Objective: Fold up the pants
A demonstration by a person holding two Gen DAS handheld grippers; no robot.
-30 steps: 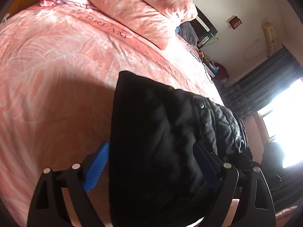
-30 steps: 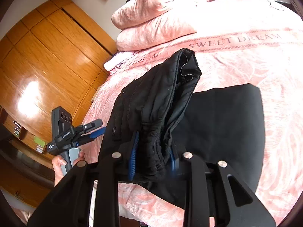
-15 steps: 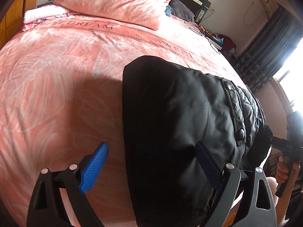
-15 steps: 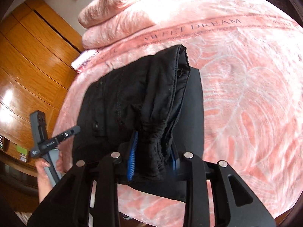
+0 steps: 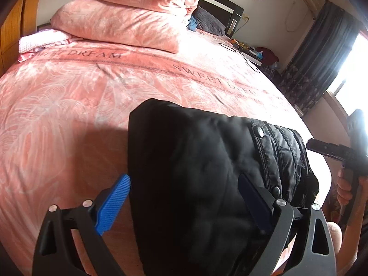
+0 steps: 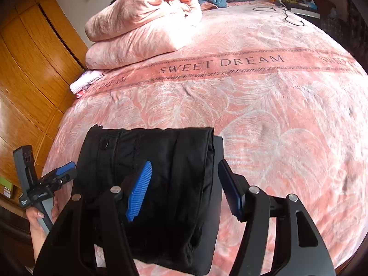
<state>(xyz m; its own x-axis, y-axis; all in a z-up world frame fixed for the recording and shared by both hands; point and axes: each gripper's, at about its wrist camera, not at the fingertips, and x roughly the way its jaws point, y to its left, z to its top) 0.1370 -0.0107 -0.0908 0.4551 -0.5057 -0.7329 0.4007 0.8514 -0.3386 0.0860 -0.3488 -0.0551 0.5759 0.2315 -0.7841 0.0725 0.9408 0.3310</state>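
Black quilted pants (image 6: 161, 161) lie folded into a flat block on the pink bedspread (image 6: 264, 115), close to the near edge. My right gripper (image 6: 184, 188) hovers over their right-hand fold. Its jaws are opening, the blue pads (image 6: 139, 191) are clear of the cloth, and only the fabric below shows between them. In the left wrist view the pants (image 5: 195, 172) fill the lower middle, with snap buttons on the right. My left gripper (image 5: 184, 200) stands wide open above them, pressing nothing. The left gripper (image 6: 70, 171) also shows at the pants' left side, held by a hand.
A folded pink quilt and pillow (image 6: 142, 30) are stacked at the head of the bed, with a small pink towel (image 6: 86, 81) beside them. A wooden wardrobe (image 6: 34, 69) runs along the left. A black cable (image 6: 287, 13) lies far back. Dark curtains (image 5: 322, 57) hang by the window.
My right gripper has let go of the bunched waistband it was holding up. The pants have dropped flat into a folded block. Both grippers have drawn back a little.
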